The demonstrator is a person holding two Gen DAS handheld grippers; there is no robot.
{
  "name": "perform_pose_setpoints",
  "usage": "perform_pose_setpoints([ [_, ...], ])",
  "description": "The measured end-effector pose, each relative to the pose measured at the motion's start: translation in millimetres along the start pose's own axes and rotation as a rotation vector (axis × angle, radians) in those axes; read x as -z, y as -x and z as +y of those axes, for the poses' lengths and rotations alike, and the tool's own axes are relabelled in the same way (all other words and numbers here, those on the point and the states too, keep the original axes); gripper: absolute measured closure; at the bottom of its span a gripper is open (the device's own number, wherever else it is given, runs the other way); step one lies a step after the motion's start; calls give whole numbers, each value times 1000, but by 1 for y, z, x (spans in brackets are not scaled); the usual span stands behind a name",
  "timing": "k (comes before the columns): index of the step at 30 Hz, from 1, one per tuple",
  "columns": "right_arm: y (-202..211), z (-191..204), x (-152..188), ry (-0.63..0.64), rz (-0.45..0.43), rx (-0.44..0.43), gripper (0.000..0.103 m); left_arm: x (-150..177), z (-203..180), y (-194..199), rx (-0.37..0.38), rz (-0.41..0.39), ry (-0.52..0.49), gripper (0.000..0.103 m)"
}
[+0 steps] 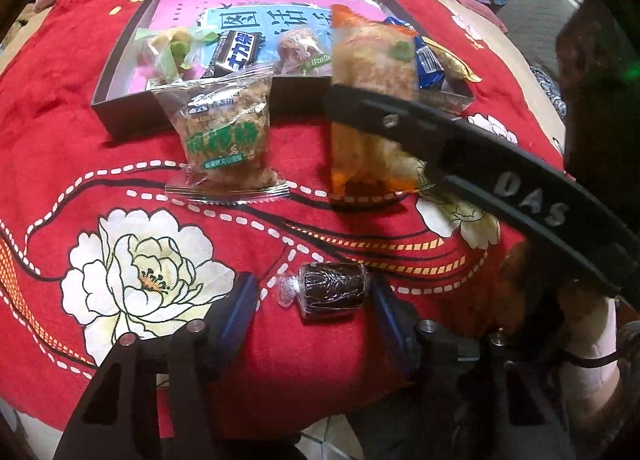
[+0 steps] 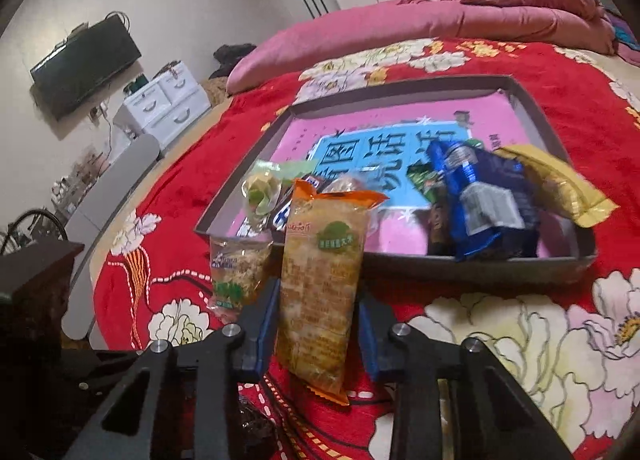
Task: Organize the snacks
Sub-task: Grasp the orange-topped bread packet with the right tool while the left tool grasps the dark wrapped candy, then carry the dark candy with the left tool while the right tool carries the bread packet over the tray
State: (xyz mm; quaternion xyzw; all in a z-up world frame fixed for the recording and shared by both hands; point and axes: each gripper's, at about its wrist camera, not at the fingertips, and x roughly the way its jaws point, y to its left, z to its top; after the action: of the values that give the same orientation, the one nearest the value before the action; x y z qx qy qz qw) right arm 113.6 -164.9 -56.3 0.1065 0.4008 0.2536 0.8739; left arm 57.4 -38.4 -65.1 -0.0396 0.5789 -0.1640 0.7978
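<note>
Right gripper clamps an upright orange-ended snack packet above the red floral bedspread, just before the near wall of the grey tray. Left gripper stands part-open about a dark wrapped candy lying on the bedspread, pads apart from it. A green-labelled packet leans at the tray's near wall.

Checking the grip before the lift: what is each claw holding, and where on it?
Right claw: orange-ended snack packet, pinched across its lower half. Left claw: nothing; it straddles the dark wrapped candy.
</note>
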Motion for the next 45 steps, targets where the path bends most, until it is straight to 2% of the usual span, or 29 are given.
perform_pose_setpoints([
  [6, 14, -7, -3, -36, -43, -3, 68, -1, 2, 1, 6, -9, 7, 59],
  [12, 19, -11, -3, -54, -61, 1, 68, -1, 9, 5, 17, -24, 30, 64],
  [17, 22, -8, -3, -42, -78, 0, 68, 2, 14, 17, 35, -65, 37, 64],
  [23, 28, -7, -5, -37, -104, 3, 68, 1, 18, 36, 60, -152, 51, 65],
  [29, 32, -11, -7, -51, -125, 10, 68, -3, 24, 49, 60, -214, 72, 65],
  [41, 35, -12, -12, -36, -157, 52, 68, -22, 33, 72, -2, -355, 114, 65],
  [45, 36, -9, -13, -21, -164, 67, 68, -31, 35, 75, -20, -379, 114, 65],
])
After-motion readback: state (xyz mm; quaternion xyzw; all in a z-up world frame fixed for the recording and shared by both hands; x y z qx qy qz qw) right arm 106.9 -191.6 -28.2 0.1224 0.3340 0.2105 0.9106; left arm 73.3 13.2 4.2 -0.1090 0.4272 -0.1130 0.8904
